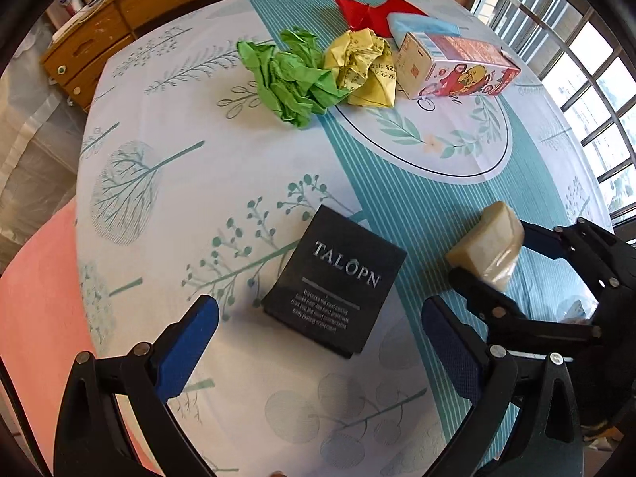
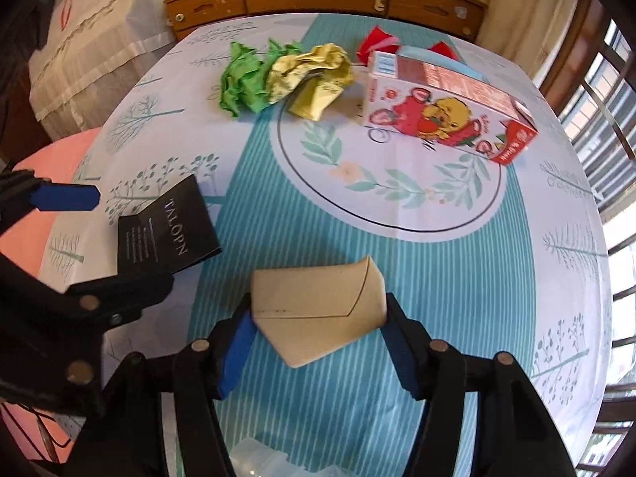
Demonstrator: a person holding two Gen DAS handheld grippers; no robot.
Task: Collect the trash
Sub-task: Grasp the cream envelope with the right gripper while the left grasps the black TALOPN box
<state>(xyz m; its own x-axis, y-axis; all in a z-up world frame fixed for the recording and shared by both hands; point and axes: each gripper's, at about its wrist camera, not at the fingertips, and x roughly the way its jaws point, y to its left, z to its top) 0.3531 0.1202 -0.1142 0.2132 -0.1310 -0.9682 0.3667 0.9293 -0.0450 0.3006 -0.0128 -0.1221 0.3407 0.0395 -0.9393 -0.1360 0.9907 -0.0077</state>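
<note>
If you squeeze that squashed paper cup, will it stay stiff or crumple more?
The paper cup already looks flattened and creased between the right gripper pads, so it probably crumples further. It seems thin and empty, likely very light. Being squashed flat, it probably won't roll.

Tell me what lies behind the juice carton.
Behind the juice carton a light blue packet and red paper show partly. The carton covers their near parts, so their full shape is unknown.

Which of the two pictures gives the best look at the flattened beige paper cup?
The right wrist view: the paper cup lies centred and sharp between the right gripper fingers, its seam and rim visible. The left wrist view shows the cup only at the edge, blurred, end-on, partly behind the right gripper's finger.
</note>
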